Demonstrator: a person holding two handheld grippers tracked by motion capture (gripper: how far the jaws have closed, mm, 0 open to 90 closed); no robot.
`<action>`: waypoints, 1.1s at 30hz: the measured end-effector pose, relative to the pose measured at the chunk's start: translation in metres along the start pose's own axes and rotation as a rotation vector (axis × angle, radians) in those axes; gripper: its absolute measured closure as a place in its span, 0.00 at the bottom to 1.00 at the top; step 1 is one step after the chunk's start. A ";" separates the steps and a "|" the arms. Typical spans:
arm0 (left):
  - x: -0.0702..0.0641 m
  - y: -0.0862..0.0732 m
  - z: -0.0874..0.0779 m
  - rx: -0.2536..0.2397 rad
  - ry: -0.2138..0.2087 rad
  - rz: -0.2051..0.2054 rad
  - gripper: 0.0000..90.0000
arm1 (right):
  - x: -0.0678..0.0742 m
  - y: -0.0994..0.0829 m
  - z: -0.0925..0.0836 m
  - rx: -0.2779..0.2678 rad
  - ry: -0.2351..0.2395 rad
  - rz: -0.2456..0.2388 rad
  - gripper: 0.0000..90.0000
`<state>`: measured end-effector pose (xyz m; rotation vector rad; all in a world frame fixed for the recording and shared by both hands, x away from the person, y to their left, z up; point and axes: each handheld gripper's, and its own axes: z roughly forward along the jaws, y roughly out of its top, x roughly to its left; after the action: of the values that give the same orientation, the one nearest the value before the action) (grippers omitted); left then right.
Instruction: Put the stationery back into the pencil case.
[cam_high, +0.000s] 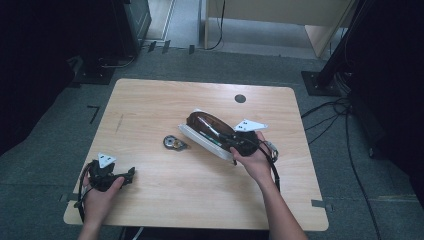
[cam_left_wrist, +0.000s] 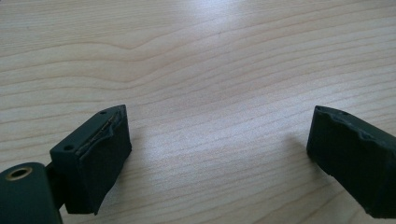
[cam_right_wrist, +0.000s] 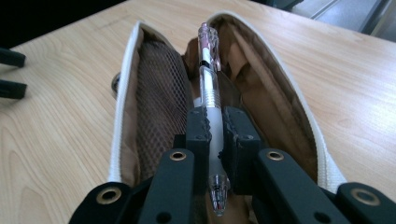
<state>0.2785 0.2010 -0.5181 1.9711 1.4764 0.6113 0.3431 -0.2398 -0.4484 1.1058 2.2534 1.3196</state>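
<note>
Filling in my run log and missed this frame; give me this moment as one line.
right tongs: shut on pen, over open pencil case | left tongs: open, idle above table

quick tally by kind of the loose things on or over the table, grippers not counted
pencil case: 1
pen: 1
small round metal item: 1
total: 3

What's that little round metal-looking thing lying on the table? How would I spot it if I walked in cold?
Start at the wooden table and find the open pencil case near its middle, where the right gripper holds a clear pen. Just left of the case lies the small round object. It is dark grey, shiny, and lies alone on bare wood, unlike the long white-edged case.
</note>
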 end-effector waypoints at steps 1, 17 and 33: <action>0.000 0.000 0.000 0.000 0.000 0.000 0.07 | 0.000 -0.001 0.002 0.003 0.001 -0.004 0.91; 0.000 0.000 0.000 0.000 0.000 0.000 0.07 | -0.004 -0.009 0.019 0.079 0.000 -0.011 0.91; 0.000 0.000 0.000 0.000 0.000 0.000 0.07 | -0.008 -0.015 0.026 0.131 0.006 -0.006 0.90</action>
<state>0.2785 0.2009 -0.5181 1.9711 1.4764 0.6114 0.3567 -0.2337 -0.4759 1.1376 2.3749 1.1889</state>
